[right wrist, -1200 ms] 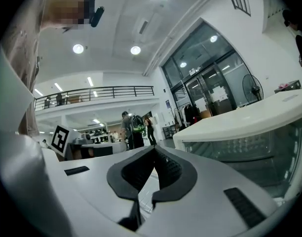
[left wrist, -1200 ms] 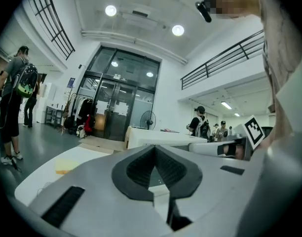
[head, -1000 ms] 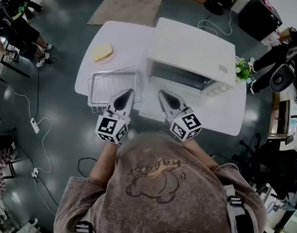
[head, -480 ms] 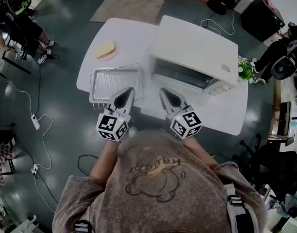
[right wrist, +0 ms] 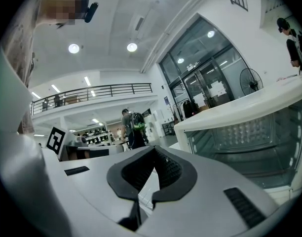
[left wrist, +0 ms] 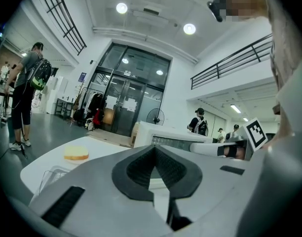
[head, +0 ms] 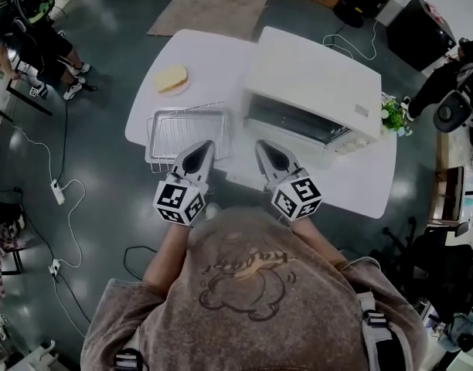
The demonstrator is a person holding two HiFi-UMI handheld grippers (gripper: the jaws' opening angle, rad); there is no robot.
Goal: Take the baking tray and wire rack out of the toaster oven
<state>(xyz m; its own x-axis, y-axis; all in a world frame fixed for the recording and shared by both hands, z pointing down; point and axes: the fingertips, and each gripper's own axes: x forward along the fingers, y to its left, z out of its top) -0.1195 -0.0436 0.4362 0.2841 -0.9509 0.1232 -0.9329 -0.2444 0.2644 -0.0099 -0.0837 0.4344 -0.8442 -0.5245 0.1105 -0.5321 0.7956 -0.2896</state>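
At the upper left of the white worktop [head: 360, 184] a slice of bread [head: 171, 78] lies, and just below it, left of centre, the baking tray [head: 152, 141] sits out on the worktop with the wire rack [head: 188, 128] on top of it. My left claw [head: 205, 147] hangs at the tray's right corner, closed and empty, and just right of it my right claw [head: 263, 147] is closed and empty too. It points at the toaster oven [head: 314, 83] at the upper right, its cavity open toward me.
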